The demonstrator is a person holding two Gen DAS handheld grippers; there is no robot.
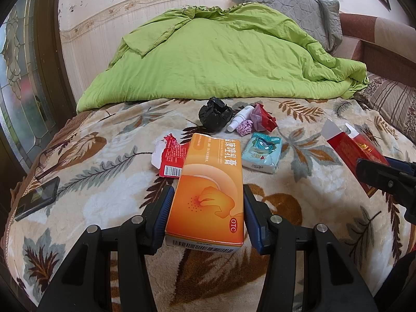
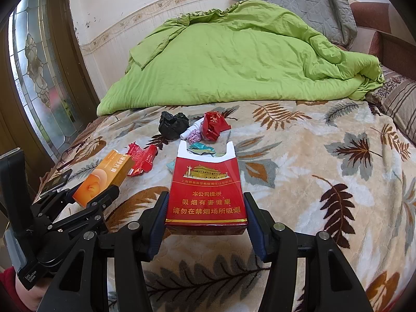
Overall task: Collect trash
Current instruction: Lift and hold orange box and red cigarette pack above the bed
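**Holding a box in each gripper over the bed**

Gripping an orange box (image 1: 208,195) with my left gripper (image 1: 206,218), I have both pads pressed against its long sides, barcode end toward me. My right gripper (image 2: 205,218) pinches a red cigarette pack (image 2: 205,195) the same way, its torn-open top pointing away.

Both are held above the leaf-patterned blanket (image 2: 312,156). More trash lies on it ahead of me: a torn red wrapper (image 1: 171,158) just left of the orange box, a blue tissue pack (image 1: 262,153) to its right, and farther off a cluster of a crumpled black bag (image 1: 214,114), a white bottle (image 1: 240,118), a purple paper wad (image 1: 245,127) and crumpled red paper (image 1: 267,121). A phone (image 1: 37,197) rests near the bed's left edge. A green quilt (image 1: 221,57) is heaped behind everything.
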